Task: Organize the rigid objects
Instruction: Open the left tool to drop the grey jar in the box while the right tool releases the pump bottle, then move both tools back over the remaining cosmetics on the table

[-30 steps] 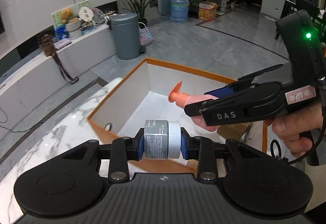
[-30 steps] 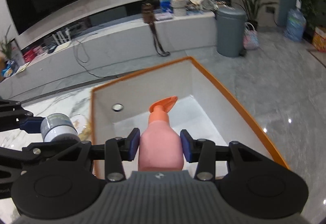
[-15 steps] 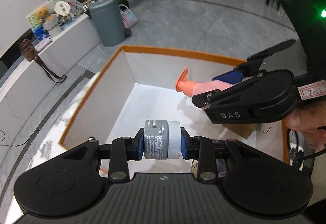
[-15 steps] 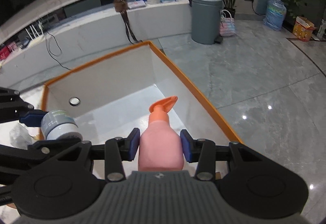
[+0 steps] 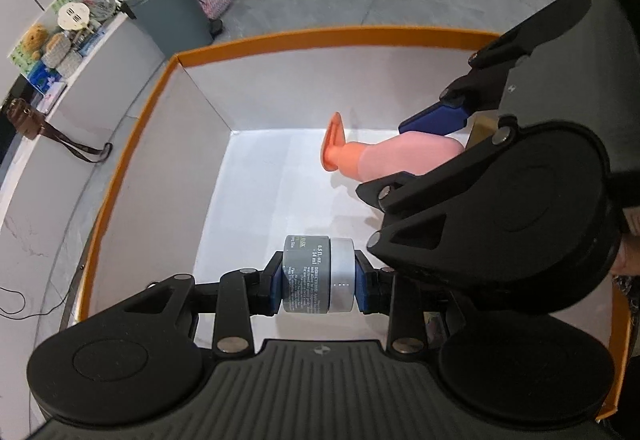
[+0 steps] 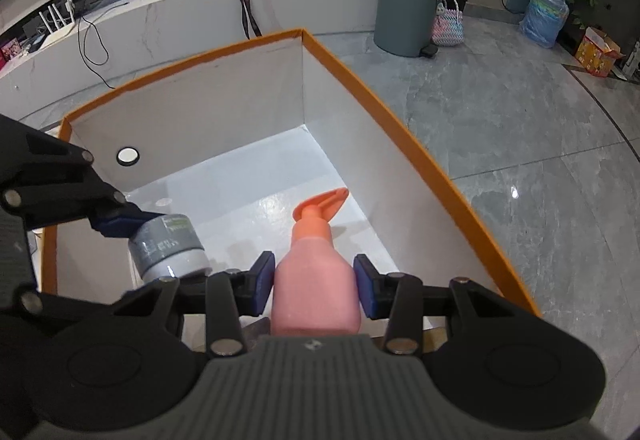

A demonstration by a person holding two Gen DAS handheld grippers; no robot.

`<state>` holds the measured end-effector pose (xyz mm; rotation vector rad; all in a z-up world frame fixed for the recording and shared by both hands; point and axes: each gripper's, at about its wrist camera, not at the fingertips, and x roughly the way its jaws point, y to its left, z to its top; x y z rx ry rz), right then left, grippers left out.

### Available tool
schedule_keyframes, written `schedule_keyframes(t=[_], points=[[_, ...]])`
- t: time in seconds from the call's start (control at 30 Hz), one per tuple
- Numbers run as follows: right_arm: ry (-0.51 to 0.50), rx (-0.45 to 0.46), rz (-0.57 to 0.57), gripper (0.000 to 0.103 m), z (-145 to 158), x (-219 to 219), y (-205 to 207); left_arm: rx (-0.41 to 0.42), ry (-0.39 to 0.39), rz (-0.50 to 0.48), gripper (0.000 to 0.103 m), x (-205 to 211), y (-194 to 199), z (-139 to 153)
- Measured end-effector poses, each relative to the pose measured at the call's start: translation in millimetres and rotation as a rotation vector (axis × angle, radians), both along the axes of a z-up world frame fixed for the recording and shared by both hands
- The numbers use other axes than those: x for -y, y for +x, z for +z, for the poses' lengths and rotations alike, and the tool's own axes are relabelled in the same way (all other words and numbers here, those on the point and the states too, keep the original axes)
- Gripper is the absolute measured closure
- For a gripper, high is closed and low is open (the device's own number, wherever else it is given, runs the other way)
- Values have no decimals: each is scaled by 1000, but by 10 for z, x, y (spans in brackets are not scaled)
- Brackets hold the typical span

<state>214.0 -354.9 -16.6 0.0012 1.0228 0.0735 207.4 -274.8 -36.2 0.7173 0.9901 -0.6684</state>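
From the left wrist camera, the left gripper (image 5: pixel 319 287) tips steeply down over the big box (image 5: pixel 328 35) with the orange rim and white inside. Its jaws squeeze a small grey jar (image 5: pixel 318 279) with a white lid, held sideways above the white floor of the box near the front wall. The right gripper (image 5: pixel 424 151) reaches in from the right side. It holds a pink bottle (image 5: pixel 400 157) with an orange pump top that points to the left. A bit of a hand (image 5: pixel 626 252) shows at the right edge.

From the right wrist camera, the right gripper (image 6: pixel 315 290) also points down into the box (image 6: pixel 400 127). Its jaws press on both sides of the pink bottle (image 6: pixel 316 280), which is off the box floor. The left gripper (image 6: pixel 132 228) comes in from the left with the grey jar (image 6: pixel 168 246), just beside the bottle but not touching it.
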Motion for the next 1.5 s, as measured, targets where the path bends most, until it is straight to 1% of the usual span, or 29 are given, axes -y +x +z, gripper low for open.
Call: schedule_keyframes(t=[0.2, 0.27, 0.3, 0.43, 0.47, 0.53, 0.57, 0.6, 0.97, 1.17, 1.27, 1.3, 1.4, 1.5], points=[[14, -39, -17, 64, -64, 10, 70, -60, 6, 6, 65, 19, 59, -75], [8, -47, -30, 67, -79, 11, 94, -65, 12, 5, 65, 28, 71, -103], [9, -49, -32, 74, -83, 15, 100, -67, 16, 7, 65, 29, 71, -115], [11, -54, -32, 74, -98, 1, 114, -76, 26, 1, 63, 24, 70, -142], [11, -53, -33, 74, -96, -1, 120, -79, 24, -1, 62, 21, 68, -141], [11, -51, -36, 74, -92, -1, 124, -84, 23, -2, 56, 17, 67, -131], [11, -50, -38, 74, -94, 6, 125, -73, 31, 1, 45, 23, 66, -127], [10, -50, -39, 74, -94, 6, 126, -65, 32, 0, 43, 32, 59, -125], [2, -38, -47, 71, -47, -3, 103, -42, 10, 19, 43, -35, 67, -11], [7, -17, -60, 71, 41, 1, 60, -16, -14, 42, 43, -143, 76, 150], [8, -1, -63, 68, 103, -15, 36, 4, -20, 55, 43, -204, 74, 237], [7, 5, -62, 66, 124, -29, 26, 13, -26, 62, 43, -232, 69, 275], [7, 23, -62, 66, 193, -66, 4, 35, -57, 85, 43, -327, 41, 383], [14, 45, -59, 66, 273, -113, -12, 29, -95, 110, 43, -460, -12, 477]])
